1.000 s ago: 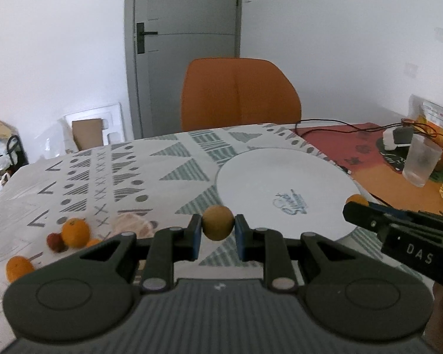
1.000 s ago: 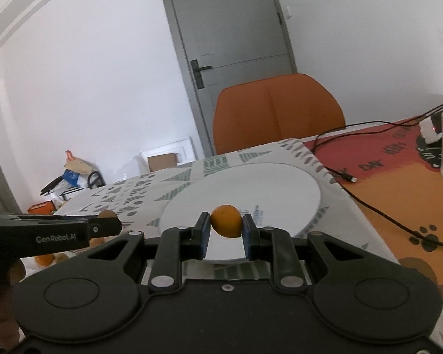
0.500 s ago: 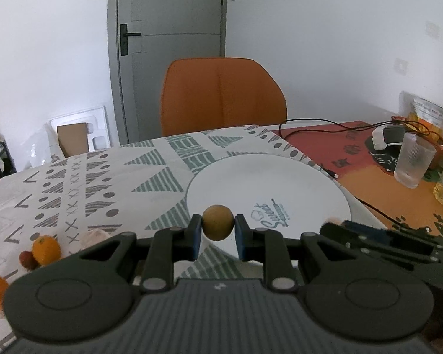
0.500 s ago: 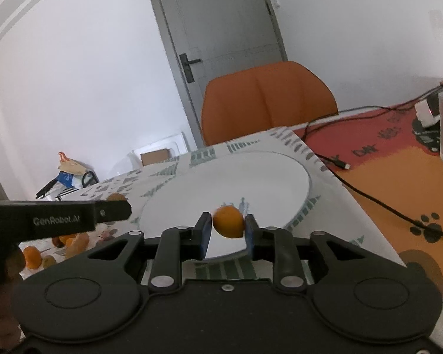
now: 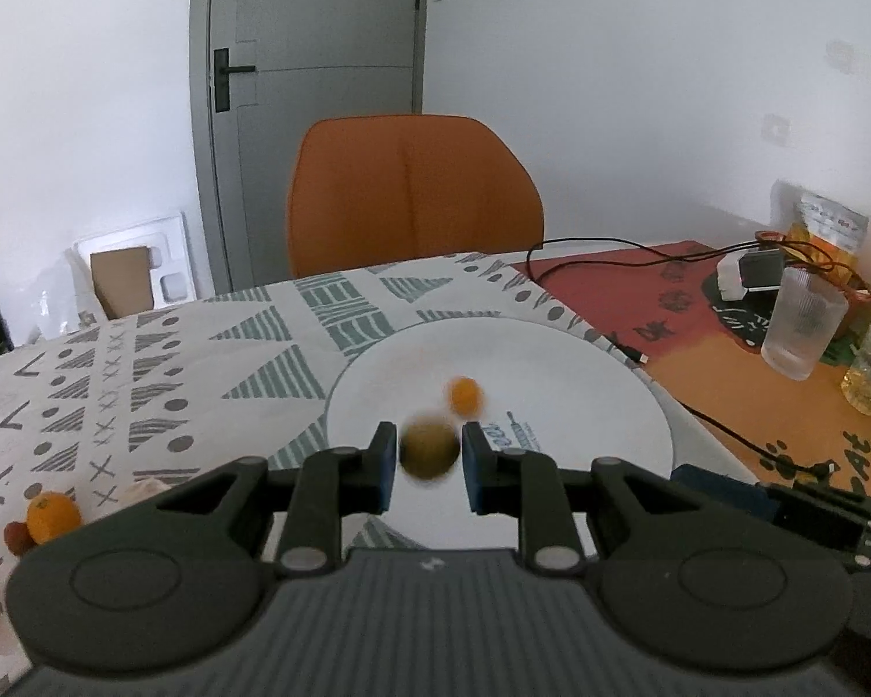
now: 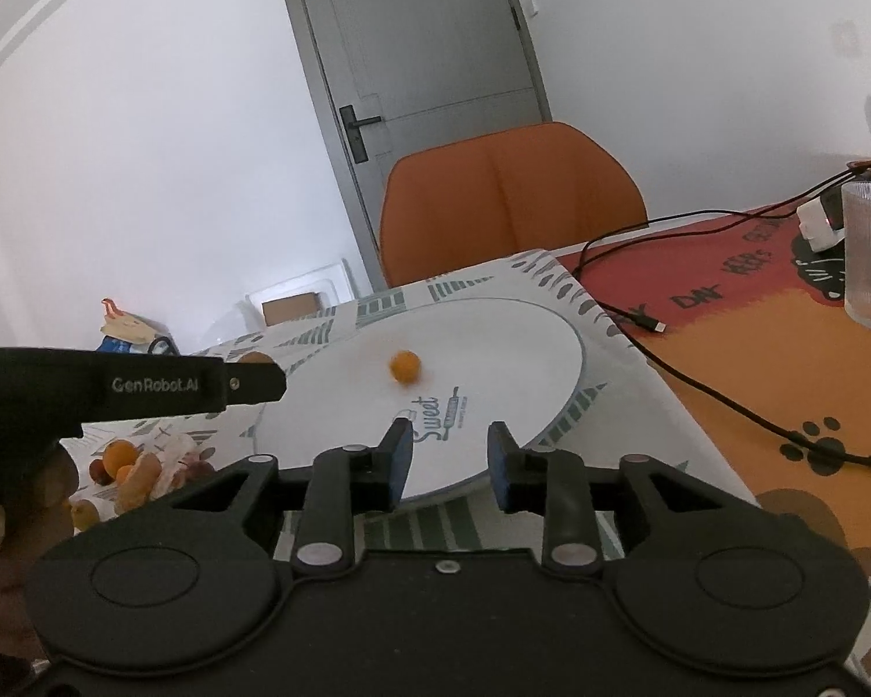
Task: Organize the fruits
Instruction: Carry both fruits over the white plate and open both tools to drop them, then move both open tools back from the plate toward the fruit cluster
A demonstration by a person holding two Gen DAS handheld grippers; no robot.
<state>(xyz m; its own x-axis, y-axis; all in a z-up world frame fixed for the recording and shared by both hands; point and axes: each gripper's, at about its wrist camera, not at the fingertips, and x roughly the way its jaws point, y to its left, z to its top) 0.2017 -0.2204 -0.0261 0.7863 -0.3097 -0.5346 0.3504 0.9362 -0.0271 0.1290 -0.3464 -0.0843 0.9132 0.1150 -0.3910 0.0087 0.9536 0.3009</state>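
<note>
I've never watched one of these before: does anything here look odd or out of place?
Mostly tidy. The small orange fruit lies alone on the white plate, blurred as if rolling. The brownish fruit is blurred between the left gripper pads; whether they still touch it is unclear.

Colours on the table

A white plate point(image 6: 493, 348) with green lettering holds an orange fruit point(image 6: 405, 365); an olive-brown fruit point(image 5: 428, 452) sits between blue pads point(image 5: 384, 464). Left, a white cloth point(image 5: 145, 360) with grey-green triangles; right, a red-orange mat point(image 6: 755, 313); far, an orange chair point(image 5: 412, 191).
</note>
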